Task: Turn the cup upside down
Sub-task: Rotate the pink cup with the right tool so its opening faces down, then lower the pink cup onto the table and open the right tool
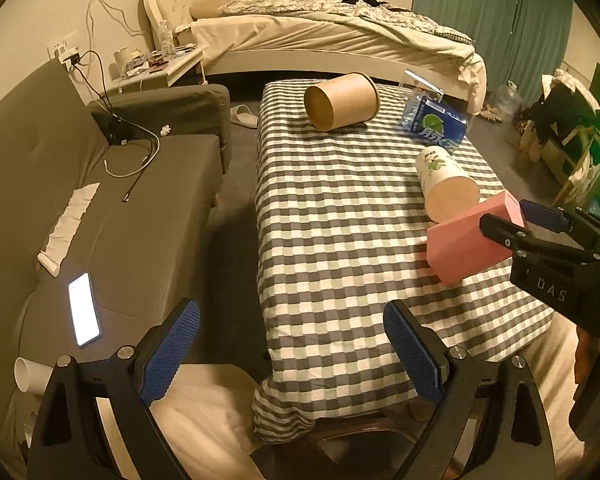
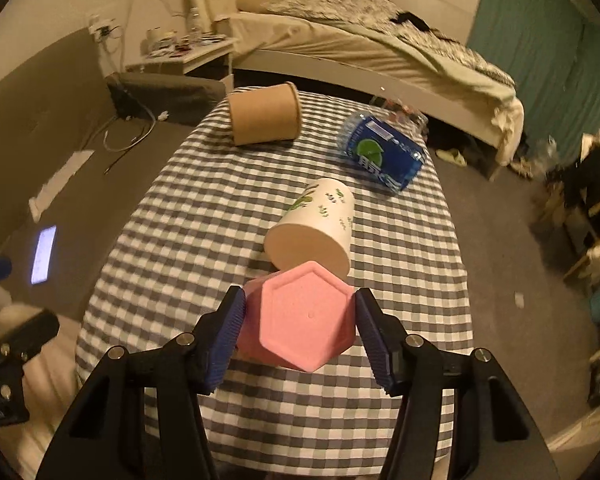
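Note:
A pink hexagonal cup point(image 2: 306, 322) sits between the blue pads of my right gripper point(image 2: 300, 334), which is shut on it, its flat base facing the camera. In the left wrist view the pink cup point(image 1: 466, 240) hangs just above the checkered table point(image 1: 340, 216) at the right, held by the right gripper point(image 1: 512, 220). My left gripper point(image 1: 292, 352) is open and empty, at the near edge of the table.
A white leaf-print cup point(image 2: 316, 224) lies on its side just beyond the pink cup. A brown paper cup point(image 2: 264, 114) lies on its side at the far end. A blue bottle pack point(image 2: 382, 154) lies far right. A sofa point(image 1: 112, 208) with a lit phone point(image 1: 84, 308) stands left.

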Available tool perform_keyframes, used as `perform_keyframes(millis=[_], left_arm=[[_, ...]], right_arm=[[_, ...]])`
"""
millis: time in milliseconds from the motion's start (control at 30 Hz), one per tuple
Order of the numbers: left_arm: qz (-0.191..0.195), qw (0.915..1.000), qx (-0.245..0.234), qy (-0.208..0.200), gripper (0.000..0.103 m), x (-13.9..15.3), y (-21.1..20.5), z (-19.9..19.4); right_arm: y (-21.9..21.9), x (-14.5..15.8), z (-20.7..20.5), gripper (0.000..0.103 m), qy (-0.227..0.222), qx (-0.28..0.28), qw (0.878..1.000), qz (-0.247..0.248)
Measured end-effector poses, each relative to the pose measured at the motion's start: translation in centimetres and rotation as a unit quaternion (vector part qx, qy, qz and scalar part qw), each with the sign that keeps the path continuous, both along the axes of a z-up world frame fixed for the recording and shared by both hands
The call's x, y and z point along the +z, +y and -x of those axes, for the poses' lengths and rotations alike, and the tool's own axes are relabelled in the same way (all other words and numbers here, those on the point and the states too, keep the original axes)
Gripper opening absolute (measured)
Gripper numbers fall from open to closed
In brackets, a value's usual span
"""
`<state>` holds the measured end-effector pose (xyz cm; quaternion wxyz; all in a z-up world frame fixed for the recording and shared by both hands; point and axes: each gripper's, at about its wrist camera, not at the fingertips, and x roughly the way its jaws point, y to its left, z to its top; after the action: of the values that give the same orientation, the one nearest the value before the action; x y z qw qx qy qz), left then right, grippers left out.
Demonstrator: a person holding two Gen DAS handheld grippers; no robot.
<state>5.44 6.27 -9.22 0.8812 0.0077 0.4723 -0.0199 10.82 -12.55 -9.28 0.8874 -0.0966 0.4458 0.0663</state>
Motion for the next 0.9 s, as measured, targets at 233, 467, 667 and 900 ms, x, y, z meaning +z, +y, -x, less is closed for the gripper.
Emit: perform_keyframes(millis=[233,467,667,900], left_arm=[[0.000,1.0000,-0.001,-0.002,0.096,0.3,-0.4,0.5],[-0.003,1.0000,0.006,-0.005,0.096,0.7,0.1,1.2],[-0.004,0.9999,0.009,-0.010,0.096,1.2,0.0,1.5],[-0.003,0.9986,0.001,-0.054,0.096,4.2,-1.5,2.0]], right_arm=[[-0.5,-0.4,-0.2,0.055,0.006,-0.003,0.999,-0.033],[0.7,-1.0,-1.0,0.054,0.010,0.007,0.999,-0.033],[-0.8,0.5,-0.5,0.086,0.001,-0.015,0.996,-0.091],[-4.2,6.5,2.2,0.086,-0.073,-0.029,0.989,-0.123]])
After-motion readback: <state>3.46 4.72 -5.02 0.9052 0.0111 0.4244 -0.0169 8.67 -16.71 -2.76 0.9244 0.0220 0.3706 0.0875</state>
